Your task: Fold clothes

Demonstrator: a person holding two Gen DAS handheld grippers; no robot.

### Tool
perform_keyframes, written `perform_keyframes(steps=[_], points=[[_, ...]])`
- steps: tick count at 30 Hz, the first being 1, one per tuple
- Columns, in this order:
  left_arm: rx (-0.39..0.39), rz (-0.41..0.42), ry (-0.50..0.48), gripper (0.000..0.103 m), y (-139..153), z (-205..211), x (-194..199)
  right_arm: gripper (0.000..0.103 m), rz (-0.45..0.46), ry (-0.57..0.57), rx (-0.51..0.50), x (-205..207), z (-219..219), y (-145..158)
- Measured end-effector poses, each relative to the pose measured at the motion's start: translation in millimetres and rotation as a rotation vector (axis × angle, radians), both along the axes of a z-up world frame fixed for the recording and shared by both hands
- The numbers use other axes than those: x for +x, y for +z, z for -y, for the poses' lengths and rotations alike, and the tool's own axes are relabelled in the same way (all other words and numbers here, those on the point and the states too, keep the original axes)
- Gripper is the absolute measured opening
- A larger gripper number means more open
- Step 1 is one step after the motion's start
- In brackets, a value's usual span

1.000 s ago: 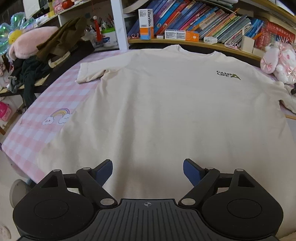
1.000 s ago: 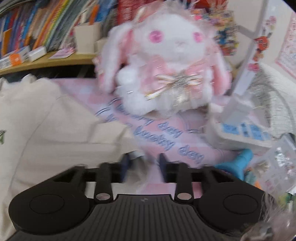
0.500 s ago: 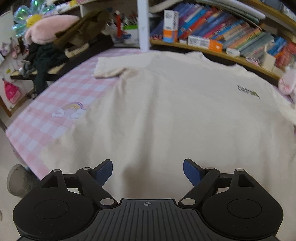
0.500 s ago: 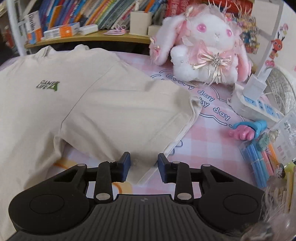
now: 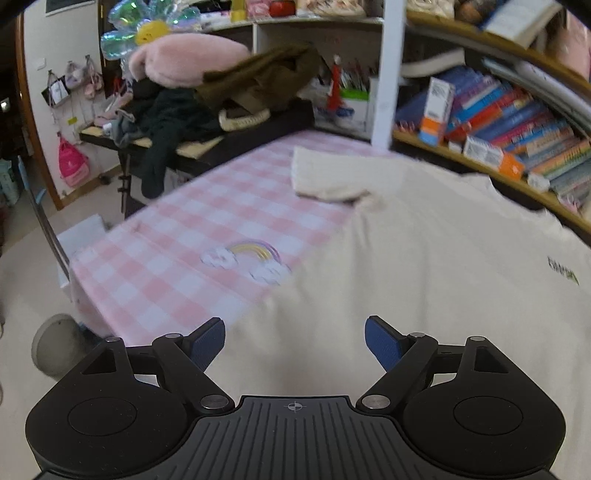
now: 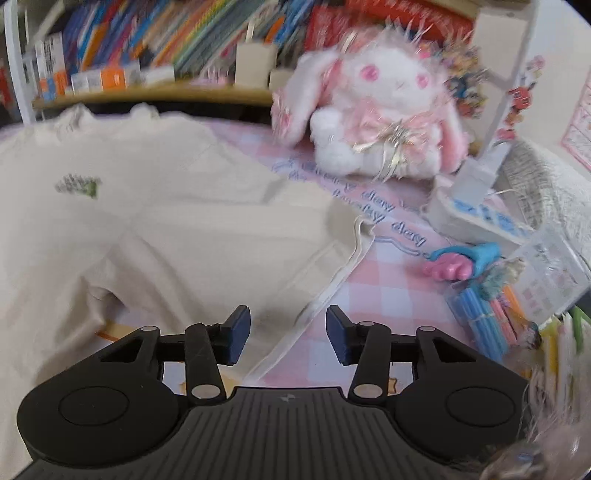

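I see cream T-shirt lying flat on pink checked tablecloth, filling right half of left view. Left gripper spread wide, closing slightly, nothing between. Right gripper opening; sleeve hem between pads, not pinched.

- The cream cotton T-shirt runs out of the left wrist view at the right and bottom edges.
- Its small green chest print is too blurred to read.
- The colourful book spines on the shelf are smeared.
- The blue writing on the pink checked tablecloth is partly under the sleeve.
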State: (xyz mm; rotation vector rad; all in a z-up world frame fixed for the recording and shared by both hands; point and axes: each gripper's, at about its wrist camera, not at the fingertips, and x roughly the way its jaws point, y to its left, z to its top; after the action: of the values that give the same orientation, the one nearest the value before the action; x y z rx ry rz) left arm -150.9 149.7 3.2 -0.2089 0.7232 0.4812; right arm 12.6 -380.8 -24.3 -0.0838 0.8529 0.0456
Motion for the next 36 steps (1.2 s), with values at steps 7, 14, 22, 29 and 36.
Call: perform_keyframes(steps=[7, 14, 22, 29, 36], points=[[-0.023, -0.049, -0.142, 0.056, -14, -43, 13, 0.044, -0.040, 0.021, 0.107, -66, -32, 10], [-0.067, -0.134, -0.336, 0.046, -35, -69, 23, 0.044, -0.071, -0.103, 0.164, -128, -81, 8], [-0.146, -0.139, -0.525, 0.042, -38, -88, 10, 0.044, -0.082, -0.237, 0.153, -189, -125, 4], [-0.176, -0.132, -0.594, 0.042, -38, -96, 2, 0.043, -0.107, -0.304, 0.155, -222, -148, -5], [-0.215, -0.140, -0.619, 0.007, -34, -97, 2, 0.007, -0.125, -0.294, 0.145, -230, -157, -7]])
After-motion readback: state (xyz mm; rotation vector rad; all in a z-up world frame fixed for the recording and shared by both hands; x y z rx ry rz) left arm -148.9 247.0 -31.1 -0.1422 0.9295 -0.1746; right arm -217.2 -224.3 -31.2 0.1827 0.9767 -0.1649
